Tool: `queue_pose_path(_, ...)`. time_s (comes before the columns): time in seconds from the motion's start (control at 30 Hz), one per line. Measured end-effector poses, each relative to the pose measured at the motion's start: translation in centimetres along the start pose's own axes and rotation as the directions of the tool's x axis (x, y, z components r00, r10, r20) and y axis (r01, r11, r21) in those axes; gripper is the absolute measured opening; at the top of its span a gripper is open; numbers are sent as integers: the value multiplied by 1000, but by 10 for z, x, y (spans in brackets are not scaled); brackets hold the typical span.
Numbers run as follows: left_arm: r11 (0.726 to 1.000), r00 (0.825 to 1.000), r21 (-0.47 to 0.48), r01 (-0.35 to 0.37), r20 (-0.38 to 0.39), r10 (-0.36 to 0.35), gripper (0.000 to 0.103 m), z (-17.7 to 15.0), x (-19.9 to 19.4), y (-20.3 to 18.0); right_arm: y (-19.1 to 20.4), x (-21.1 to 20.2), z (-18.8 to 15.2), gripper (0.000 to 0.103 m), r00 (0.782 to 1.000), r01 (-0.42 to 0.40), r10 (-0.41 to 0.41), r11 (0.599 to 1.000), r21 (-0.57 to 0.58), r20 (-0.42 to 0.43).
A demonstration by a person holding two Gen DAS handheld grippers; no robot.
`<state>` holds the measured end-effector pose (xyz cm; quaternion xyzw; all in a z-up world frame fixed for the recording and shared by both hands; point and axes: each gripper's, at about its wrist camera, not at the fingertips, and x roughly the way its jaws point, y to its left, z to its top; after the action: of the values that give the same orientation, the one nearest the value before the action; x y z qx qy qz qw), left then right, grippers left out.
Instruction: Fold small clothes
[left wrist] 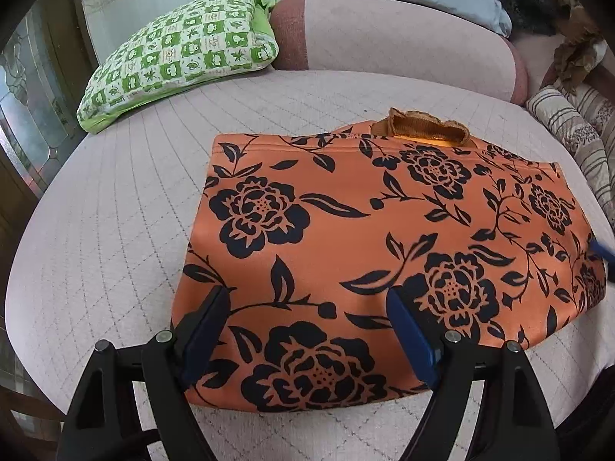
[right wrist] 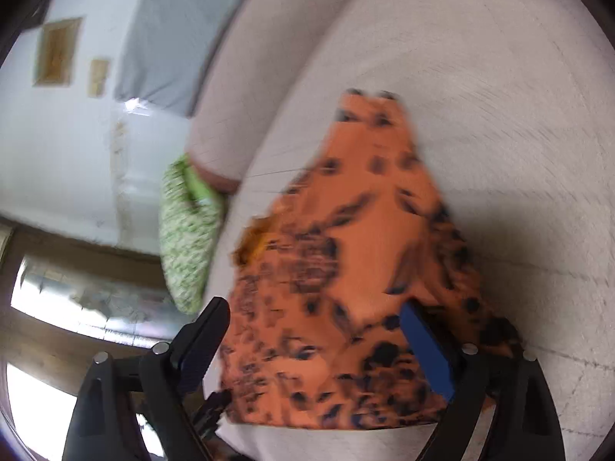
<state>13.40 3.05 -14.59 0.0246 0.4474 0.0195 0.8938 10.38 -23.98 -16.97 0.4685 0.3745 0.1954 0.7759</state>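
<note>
An orange garment with black flowers (left wrist: 384,238) lies folded flat on the pale quilted bed (left wrist: 115,211), its brown-lined waistband (left wrist: 426,126) at the far edge. My left gripper (left wrist: 307,303) is open, its fingers spread just above the garment's near left part, holding nothing. A blue fingertip of the other gripper (left wrist: 601,251) shows at the garment's right edge. The right wrist view is motion-blurred: the garment (right wrist: 346,269) lies under my right gripper (right wrist: 315,315), which is open with the cloth between and below its fingers.
A green-and-white checked pillow (left wrist: 180,53) lies at the bed's far left. A pink bolster (left wrist: 384,34) runs along the back. Striped bedding (left wrist: 576,126) and a dark furry thing (left wrist: 538,0) sit at the right. A glass door (left wrist: 27,115) stands at the left.
</note>
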Motion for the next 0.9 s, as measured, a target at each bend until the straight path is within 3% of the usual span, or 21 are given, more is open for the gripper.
queue_pose_path(0.13,1000,1000,-10,12,-18,-12,83,3,8,0,13,17,23,93,1000,-1,1,997,-76,1)
queue_pose_path(0.2,1000,999,-19,17,-29,-18,83,1,10,0,-20,40,37,93,992,122,-122,993,-4,-26)
queue_pose_path(0.27,999,999,-25,25,-40,-26,83,-4,9,2,-40,40,42,93,999,50,-49,992,114,-15)
queue_pose_path(0.43,999,999,-42,31,-37,-33,83,-9,7,4,-7,26,60,94,999,-52,51,997,51,15)
queue_pose_path(0.5,999,999,-39,37,-36,-38,83,-7,9,2,-8,39,76,93,1000,-28,27,998,48,7)
queue_pose_path(0.57,999,998,-40,34,-48,-36,83,-6,12,1,-29,56,89,93,998,62,-62,994,88,-10)
queue_pose_path(0.63,999,997,-42,29,-68,-32,83,-7,16,2,-44,62,91,93,999,36,-35,982,183,-7)
queue_pose_path(0.73,999,997,-41,28,-66,-31,84,-6,18,3,-4,58,93,94,1000,3,-3,999,38,1)
queue_pose_path(0.83,999,997,-40,18,-71,-21,84,-6,19,1,4,71,102,95,998,70,-69,997,-39,12)
queue_pose_path(0.9,998,996,-50,27,-79,-31,84,-6,17,0,-26,89,108,95,983,182,-181,982,43,-20)
